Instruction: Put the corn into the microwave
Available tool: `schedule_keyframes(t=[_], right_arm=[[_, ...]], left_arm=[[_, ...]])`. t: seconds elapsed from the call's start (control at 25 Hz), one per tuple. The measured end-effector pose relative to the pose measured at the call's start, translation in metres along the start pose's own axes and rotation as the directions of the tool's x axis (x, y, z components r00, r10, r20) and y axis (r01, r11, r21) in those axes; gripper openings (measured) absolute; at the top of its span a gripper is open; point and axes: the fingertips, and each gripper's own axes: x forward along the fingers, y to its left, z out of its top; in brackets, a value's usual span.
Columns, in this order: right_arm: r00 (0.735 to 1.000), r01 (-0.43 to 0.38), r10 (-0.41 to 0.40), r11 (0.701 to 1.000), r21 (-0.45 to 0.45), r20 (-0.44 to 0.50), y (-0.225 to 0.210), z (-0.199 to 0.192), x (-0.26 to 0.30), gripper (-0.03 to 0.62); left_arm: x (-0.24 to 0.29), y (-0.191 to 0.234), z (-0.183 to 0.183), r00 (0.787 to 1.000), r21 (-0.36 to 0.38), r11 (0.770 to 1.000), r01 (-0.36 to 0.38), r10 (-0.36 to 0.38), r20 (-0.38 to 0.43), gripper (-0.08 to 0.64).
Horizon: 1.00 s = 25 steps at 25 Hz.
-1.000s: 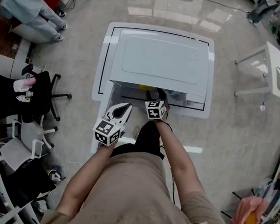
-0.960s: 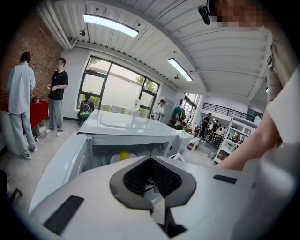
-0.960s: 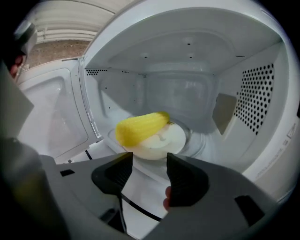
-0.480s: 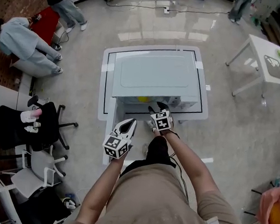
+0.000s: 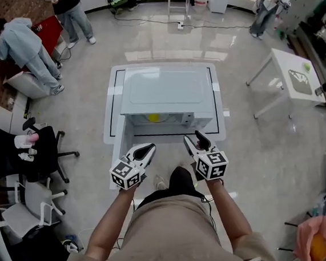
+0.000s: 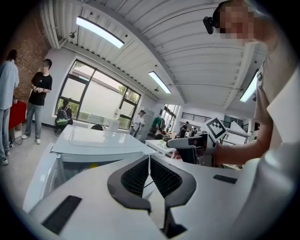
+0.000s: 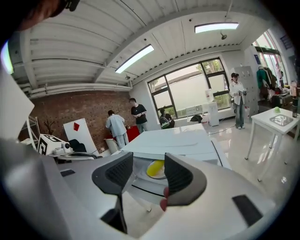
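Jaws are gaping empty on right gripper, pressing together on left gripper; bumping the open microwave is probably risking rolling the corn out.

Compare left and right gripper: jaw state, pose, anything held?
The left gripper is shut, jaws pressed together; the right gripper is open, jaws apart. The right gripper's gap frames the corn inside the microwave; the left gripper has no gap. In the head view the right gripper reaches slightly nearer the microwave than the left gripper. Shared: both are empty and held clear in front of the microwave.
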Motion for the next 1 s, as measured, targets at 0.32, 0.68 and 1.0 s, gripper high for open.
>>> schedule_keyframes(t=[0.32, 0.68, 1.0], right_arm=[[0.995, 0.07, -0.063, 0.993, -0.092, 0.078, -0.021, 0.052, -0.104, 0.201], [0.973, 0.161, -0.139, 0.981, -0.109, 0.185, -0.074, 0.071, -0.215, 0.187], [0.947, 0.201, -0.195, 0.98, 0.002, 0.257, -0.118, 0.054, -0.291, 0.187]], left_arm=[[0.005, -0.054, 0.058, 0.997, 0.079, 0.996, 0.043, -0.048, 0.055, 0.0], [0.013, -0.138, 0.085, 0.996, 0.159, 0.987, 0.037, -0.049, 0.07, 0.002], [0.025, -0.181, 0.053, 0.998, 0.123, 0.992, -0.026, 0.019, 0.056, 0.002]])
